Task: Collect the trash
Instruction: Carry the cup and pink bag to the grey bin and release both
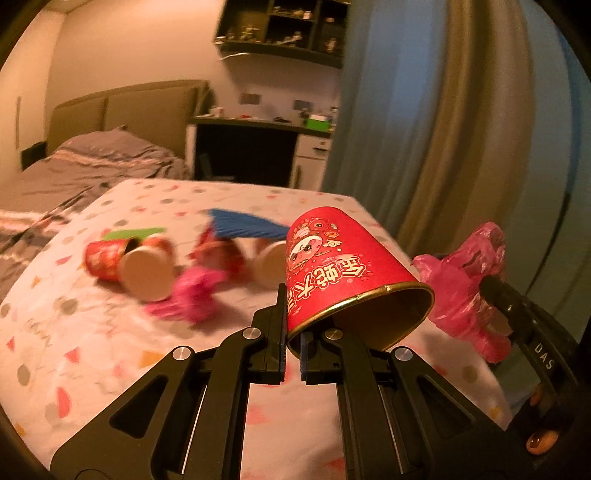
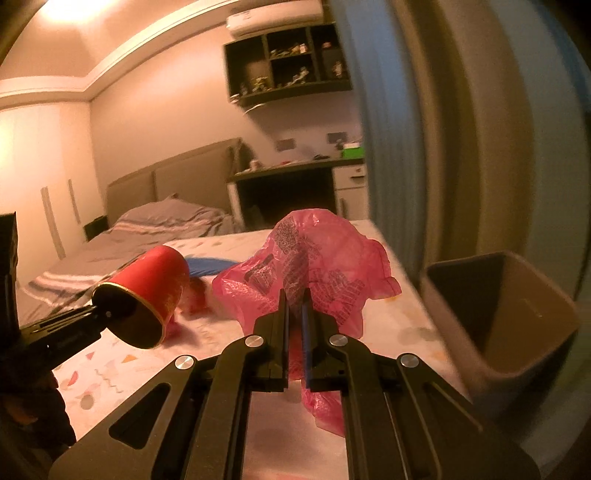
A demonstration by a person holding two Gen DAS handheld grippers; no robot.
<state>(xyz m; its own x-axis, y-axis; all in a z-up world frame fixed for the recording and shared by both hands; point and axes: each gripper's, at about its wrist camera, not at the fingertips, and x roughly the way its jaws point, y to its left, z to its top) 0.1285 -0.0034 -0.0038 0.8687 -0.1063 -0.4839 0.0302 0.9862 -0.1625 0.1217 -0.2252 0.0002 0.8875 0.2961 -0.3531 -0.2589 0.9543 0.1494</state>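
My left gripper [image 1: 293, 328] is shut on the rim of a red paper cup [image 1: 332, 269] with a gold rim and cartoon print, held tilted above the table; the cup also shows in the right wrist view [image 2: 147, 288]. My right gripper [image 2: 295, 314] is shut on a crumpled pink plastic bag [image 2: 321, 266], lifted above the table; the bag also shows at the right in the left wrist view [image 1: 469, 288]. A brown bin [image 2: 517, 314] stands open at the right of the table. More trash lies blurred on the table: red cups [image 1: 125, 262], a pink wrapper [image 1: 192, 295], a blue sheet [image 1: 247, 223].
The table wears a spotted pale cloth [image 1: 92, 350]. A bed [image 1: 74, 166] lies behind it, a desk [image 1: 258, 147] and wall shelves [image 1: 284, 29] beyond. A blue and beige curtain [image 1: 443, 110] hangs at the right.
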